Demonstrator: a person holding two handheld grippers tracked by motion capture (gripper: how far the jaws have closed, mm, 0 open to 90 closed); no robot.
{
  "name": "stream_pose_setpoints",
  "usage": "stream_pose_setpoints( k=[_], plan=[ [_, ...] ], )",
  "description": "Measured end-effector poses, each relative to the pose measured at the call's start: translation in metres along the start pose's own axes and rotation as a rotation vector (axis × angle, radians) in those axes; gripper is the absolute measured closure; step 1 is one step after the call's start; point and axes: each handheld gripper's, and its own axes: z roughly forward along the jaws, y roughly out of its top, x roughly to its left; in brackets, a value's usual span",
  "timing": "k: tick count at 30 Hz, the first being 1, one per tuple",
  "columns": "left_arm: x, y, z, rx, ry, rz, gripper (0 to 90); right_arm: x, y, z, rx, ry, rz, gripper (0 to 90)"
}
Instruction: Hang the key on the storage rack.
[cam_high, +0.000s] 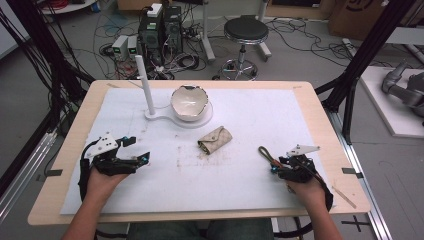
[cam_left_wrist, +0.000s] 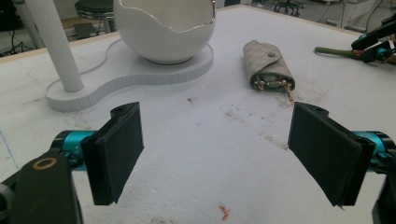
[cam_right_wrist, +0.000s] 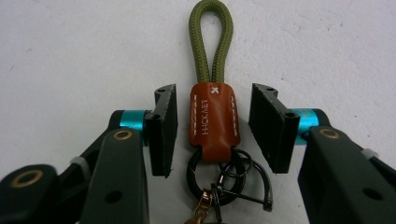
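My right gripper sits with its jaws spread on either side of the keychain (pads not touching its brown leather tab), which lies flat on the bench. My left gripper rests wide open, holding nothing.
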Motion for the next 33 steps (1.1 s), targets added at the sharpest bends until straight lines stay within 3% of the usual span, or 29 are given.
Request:
stream_pose_setpoints(
  k=[5,15,21,28,33],
  plan=[
    [0.0,0.0,-0.001,0.002,-0.002,-0.002,18.1,-0.002,0.0,-0.001,0.003,0.008,-0.005,65.5],
    [0.0,0.0,-0.003,-0.001,0.002,0.001,18.1,-0.002,0.001,-0.004,-0.01,0.016,-0.018,71.8],
    [0.001,0.0,-0.005,-0.005,0.014,-0.003,18.1,0.008,0.014,-0.019,-0.146,0.019,-0.05,72.2],
    [0.0,-0.001,-0.01,-0.009,0.022,0.005,18.1,0.028,0.049,-0.034,-0.285,0.04,-0.109,72.0],
    [0.0,0.0,-0.012,-0.011,0.029,0.005,18.1,0.043,0.085,-0.038,-0.322,0.062,-0.168,72.1]
  ],
)
